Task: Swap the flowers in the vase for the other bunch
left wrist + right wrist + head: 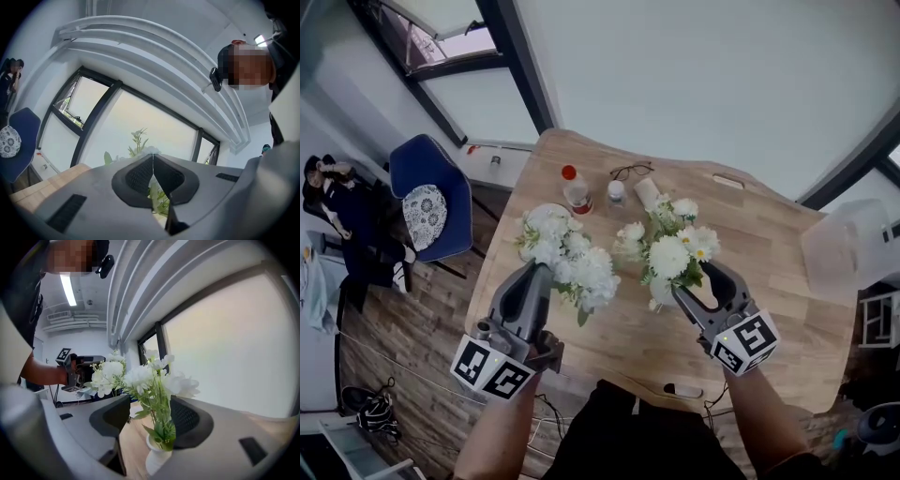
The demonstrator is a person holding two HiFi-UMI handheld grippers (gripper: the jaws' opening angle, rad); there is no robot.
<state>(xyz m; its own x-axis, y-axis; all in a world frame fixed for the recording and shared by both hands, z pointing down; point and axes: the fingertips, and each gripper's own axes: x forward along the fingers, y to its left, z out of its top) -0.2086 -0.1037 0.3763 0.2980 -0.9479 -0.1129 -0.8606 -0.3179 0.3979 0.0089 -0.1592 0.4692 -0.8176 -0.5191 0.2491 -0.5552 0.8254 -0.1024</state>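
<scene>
My left gripper is shut on the stems of a loose bunch of white flowers, held over the left part of the wooden table. In the left gripper view its jaws meet, with green stems showing at the seam. A small white vase with another white bunch stands mid-table. My right gripper is open, one jaw on each side of the vase. In the right gripper view the vase and its flowers stand between the spread jaws, touching neither pad.
At the table's far side are a red-capped bottle, a small white jar, a pale roll and glasses. A blue chair stands left of the table, and a person beyond it. A translucent box is on the right.
</scene>
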